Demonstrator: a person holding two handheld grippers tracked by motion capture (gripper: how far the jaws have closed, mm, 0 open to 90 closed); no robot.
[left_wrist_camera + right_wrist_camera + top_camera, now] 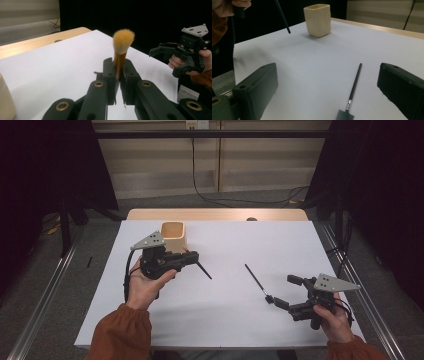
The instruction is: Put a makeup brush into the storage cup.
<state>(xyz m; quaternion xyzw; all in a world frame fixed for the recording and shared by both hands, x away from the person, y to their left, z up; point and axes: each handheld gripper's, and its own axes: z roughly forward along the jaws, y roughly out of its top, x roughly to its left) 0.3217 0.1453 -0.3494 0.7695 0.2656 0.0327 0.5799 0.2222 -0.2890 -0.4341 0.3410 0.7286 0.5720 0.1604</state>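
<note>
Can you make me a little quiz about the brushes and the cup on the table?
1. True or false: the left gripper is shut on the fluffy brush.
2. What lies on the white table between the right gripper's open jaws?
A. the cup
B. the thin black brush
C. a spoon
3. Fill in: the cream cup stands ____ on the table.

Key:
1. True; the jaws pinch its brown stem, with the bristles sticking out past them.
2. B, the thin black brush, lying flat and not gripped.
3. Upright.
</note>
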